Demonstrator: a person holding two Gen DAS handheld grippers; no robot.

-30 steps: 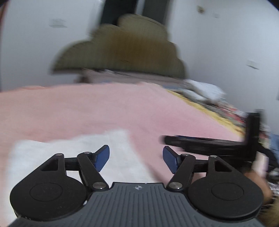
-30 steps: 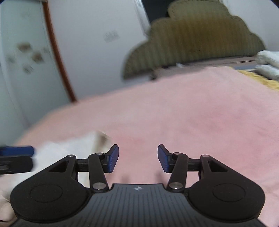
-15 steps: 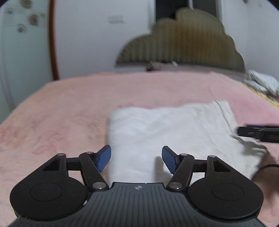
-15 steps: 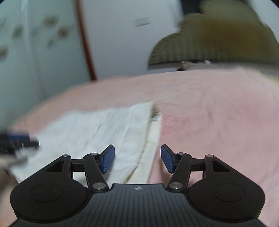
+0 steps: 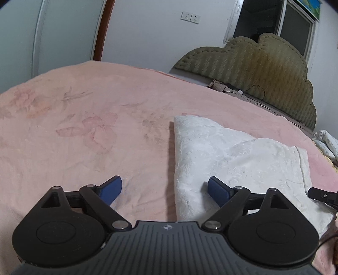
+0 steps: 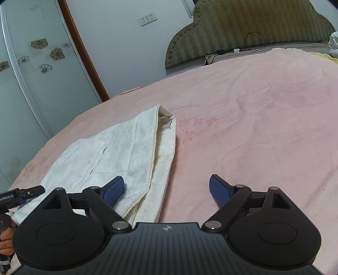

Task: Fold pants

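White textured pants lie folded flat on a pink blanket. In the right wrist view the pants show a cream waistband edge at their right side. My left gripper is open and empty, low over the pants' left near edge. My right gripper is open and empty, over the pants' right near edge. The tip of the right gripper shows at the right edge of the left wrist view. The left gripper's tip shows at the left edge of the right wrist view.
An olive padded headboard stands at the far end of the bed. A cable and plug lie by it. A white wall with sockets and a wardrobe door stand to the left. Folded bedding lies at the right.
Both grippers have swung round and settled over the near edge of the pants, one at each side. Both stay open. The pants lie still.
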